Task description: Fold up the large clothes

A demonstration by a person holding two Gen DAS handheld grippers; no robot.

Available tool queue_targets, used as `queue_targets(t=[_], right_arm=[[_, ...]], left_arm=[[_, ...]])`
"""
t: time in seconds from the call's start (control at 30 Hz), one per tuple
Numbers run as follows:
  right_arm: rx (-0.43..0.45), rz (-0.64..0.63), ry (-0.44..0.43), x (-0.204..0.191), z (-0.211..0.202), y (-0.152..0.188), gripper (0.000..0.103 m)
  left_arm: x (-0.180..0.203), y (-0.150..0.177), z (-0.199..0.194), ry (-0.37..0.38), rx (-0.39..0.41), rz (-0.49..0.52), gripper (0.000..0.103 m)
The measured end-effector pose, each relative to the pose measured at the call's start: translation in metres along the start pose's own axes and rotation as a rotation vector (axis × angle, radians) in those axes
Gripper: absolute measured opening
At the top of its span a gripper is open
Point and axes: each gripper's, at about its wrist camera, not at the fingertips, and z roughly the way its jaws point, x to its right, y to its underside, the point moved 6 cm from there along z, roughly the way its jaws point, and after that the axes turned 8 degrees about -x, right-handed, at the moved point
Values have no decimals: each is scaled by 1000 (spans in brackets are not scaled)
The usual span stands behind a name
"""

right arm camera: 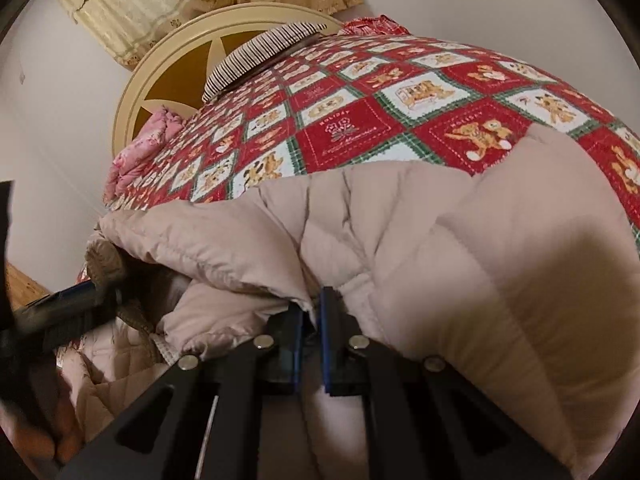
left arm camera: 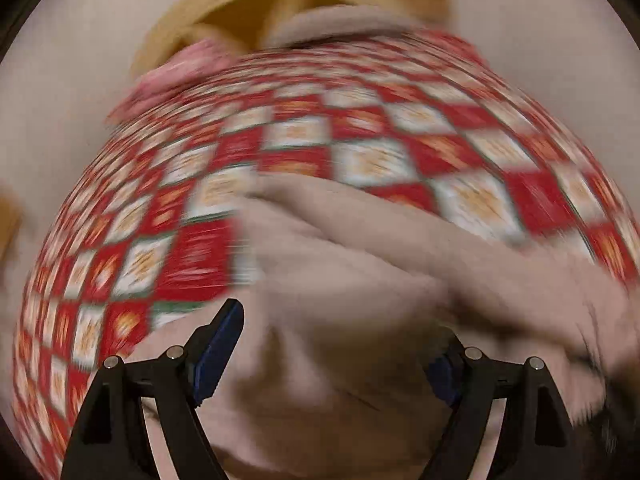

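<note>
Here, we are pinching the beige puffer coat (right arm camera: 460,240) in our right tool (right arm camera: 311,312), jaws clamped on an edge, coat lying on the quilted bed (right arm camera: 360,120). Our left tool (left arm camera: 332,344) is hovering, jaws apart. Slippery padding risks slipping free.

Left wrist view is smeared with motion blur; right wrist view's sharp, warm dim indoor light, heavy fisheye bending at edges.
</note>
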Motion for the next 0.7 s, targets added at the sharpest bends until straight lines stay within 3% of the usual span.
queue_targets(t=[0.07, 0.1, 0.17, 0.27, 0.37, 0.47, 0.57, 0.63, 0.7], right_arm=[[1, 4, -7, 0, 0, 0, 6], [0, 6, -10, 1, 1, 0, 6], [-1, 8, -11, 2, 1, 0, 6], [0, 13, -16, 2, 1, 0, 6], [0, 20, -26, 3, 2, -1, 6], [-1, 23, -28, 3, 2, 0, 7], [-15, 31, -57, 3, 0, -1, 13], [-33, 78, -94, 8, -11, -1, 18], [45, 173, -101, 21, -41, -8, 32]], left_arm=[[-35, 4, 2, 87, -25, -173, 78], [-46, 11, 5, 135, -49, -222, 61], [-60, 32, 12, 196, -114, -277, 40], [-71, 67, 13, 266, -143, -340, 38], [-77, 86, 7, 290, -69, -376, 39], [-69, 87, 14, 268, -21, -362, 39], [-71, 91, 13, 258, 36, -360, 39], [-77, 95, 12, 308, 54, -388, 39], [-86, 97, 11, 357, 66, -420, 39]])
